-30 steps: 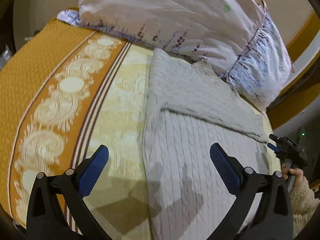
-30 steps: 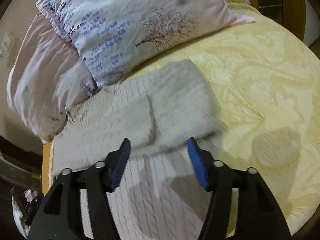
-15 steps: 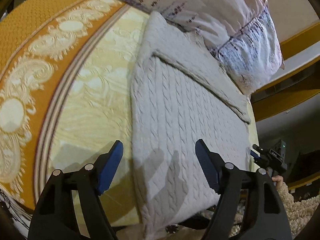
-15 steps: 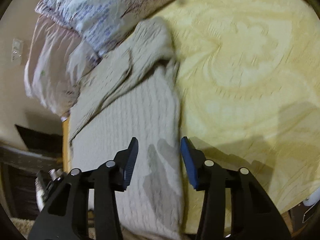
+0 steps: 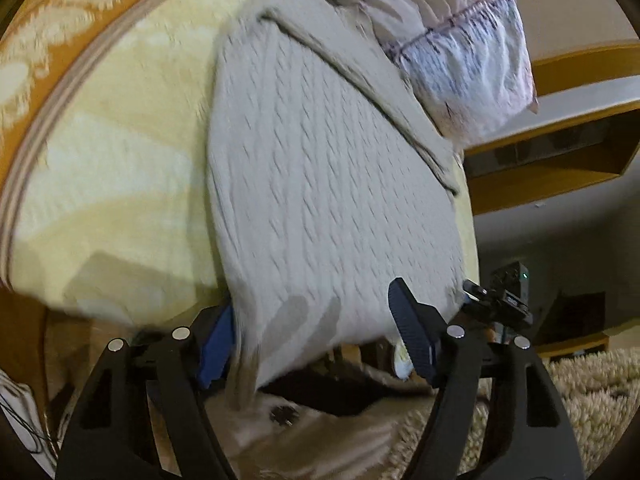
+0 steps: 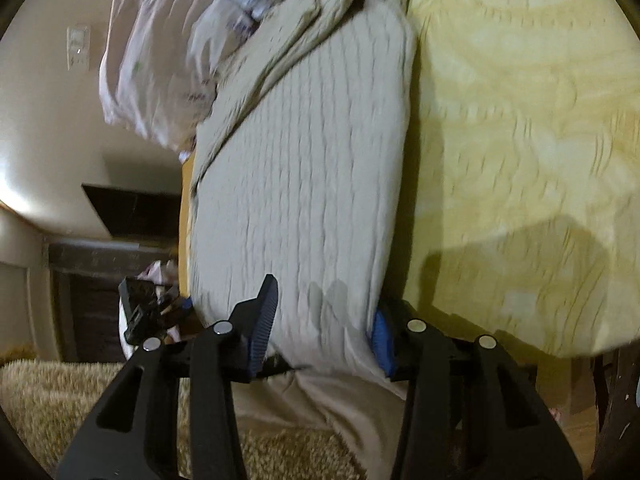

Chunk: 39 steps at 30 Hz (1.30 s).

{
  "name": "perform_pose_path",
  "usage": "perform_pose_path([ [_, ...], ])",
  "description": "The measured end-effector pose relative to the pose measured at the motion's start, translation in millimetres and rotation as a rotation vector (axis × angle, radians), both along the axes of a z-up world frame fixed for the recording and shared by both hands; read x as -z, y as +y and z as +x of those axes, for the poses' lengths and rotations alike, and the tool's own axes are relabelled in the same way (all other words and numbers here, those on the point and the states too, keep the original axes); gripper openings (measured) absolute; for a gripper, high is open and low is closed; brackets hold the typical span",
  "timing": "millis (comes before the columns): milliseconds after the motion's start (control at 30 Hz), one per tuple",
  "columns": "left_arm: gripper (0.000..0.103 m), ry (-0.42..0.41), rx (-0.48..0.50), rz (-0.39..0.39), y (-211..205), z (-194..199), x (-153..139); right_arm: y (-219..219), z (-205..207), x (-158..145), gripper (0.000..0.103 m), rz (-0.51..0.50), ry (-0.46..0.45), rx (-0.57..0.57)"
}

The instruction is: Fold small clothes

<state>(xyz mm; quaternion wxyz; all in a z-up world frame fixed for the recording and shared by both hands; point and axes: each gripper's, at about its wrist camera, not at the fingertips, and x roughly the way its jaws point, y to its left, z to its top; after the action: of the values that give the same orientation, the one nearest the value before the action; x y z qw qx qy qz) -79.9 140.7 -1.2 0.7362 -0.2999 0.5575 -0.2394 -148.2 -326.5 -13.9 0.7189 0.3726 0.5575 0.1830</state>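
Grey knit: the sweater [image 5: 332, 184] lay flat on the yellow bedspread [image 5: 120, 160], its near hem hanging just over the bed's edge.
Left gripper [image 5: 308, 336]: jaws apart, having just been closing; the hem's left corner sat between them, one blue pad tucked behind the cloth, the other clear of it. No pinch yet.
Right gripper [image 6: 324, 326]: jaws narrower, also just closing, straddling the hem's right corner; fabric filled the gap, but blur hid whether the pads pressed.
Sweater, far end: a sleeve [image 6: 280, 40] was already folded across the top, touching the pillows [image 5: 460, 40].
Floor: shaggy rug [image 6: 60, 392] below the bed edge.
Step in hand: judged as taking hold of both hem corners for the lengthwise fold.
Next move calls for: both jaws closing fully on the hem, then lifting evenly and carrying it toward the pillows, keeping corners level.
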Motion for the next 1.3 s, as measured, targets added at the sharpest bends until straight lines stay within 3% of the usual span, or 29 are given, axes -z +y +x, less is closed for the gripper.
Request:
perform_pose_path([
  [67, 0.070, 0.003, 0.006, 0.002, -3.2, -6.3, -0.1, 2.0, -5.3, 2.4, 0.037, 0.018, 0.016, -0.021],
  [167, 0.060, 0.035, -0.001, -0.016, -4.4, -11.2, 4.4, 8.4, -10.7, 6.5, 0.032, 0.039, 0.036, -0.057],
  [367, 0.044, 0.068, 0.020, 0.007, -12.5, -15.0, 8.4, 23.6, -13.0, 11.5, 0.031, 0.035, 0.072, -0.145],
  [433, 0.036, 0.078, 0.051, 0.026, -19.3, -16.2, 9.5, 31.2, -13.7, 12.3, 0.024, 0.017, 0.076, -0.179],
  [467, 0.034, 0.078, 0.064, 0.033, -20.6, -17.6, 10.0, 34.4, -13.2, 11.0, 0.016, 0.003, 0.068, -0.191],
  [533, 0.026, 0.070, 0.076, 0.039, -23.5, -17.0, 7.7, 37.8, -12.6, 2.6, 0.009, -0.030, 0.024, -0.205],
  [700, 0.012, 0.015, 0.058, 0.033, -18.6, -13.5, -3.0, 34.5, -1.7, -31.5, 0.008, -0.114, -0.129, -0.178],
  [1033, 0.010, -0.111, -0.067, -0.060, 6.8, 18.2, -33.1, 18.3, 23.6, -93.5, 0.007, -0.266, -0.390, -0.057],
  [1300, 0.010, -0.236, -0.194, -0.181, 30.4, 55.9, -58.1, 4.1, 45.8, -124.2, 0.007, -0.265, -0.526, 0.032],
])
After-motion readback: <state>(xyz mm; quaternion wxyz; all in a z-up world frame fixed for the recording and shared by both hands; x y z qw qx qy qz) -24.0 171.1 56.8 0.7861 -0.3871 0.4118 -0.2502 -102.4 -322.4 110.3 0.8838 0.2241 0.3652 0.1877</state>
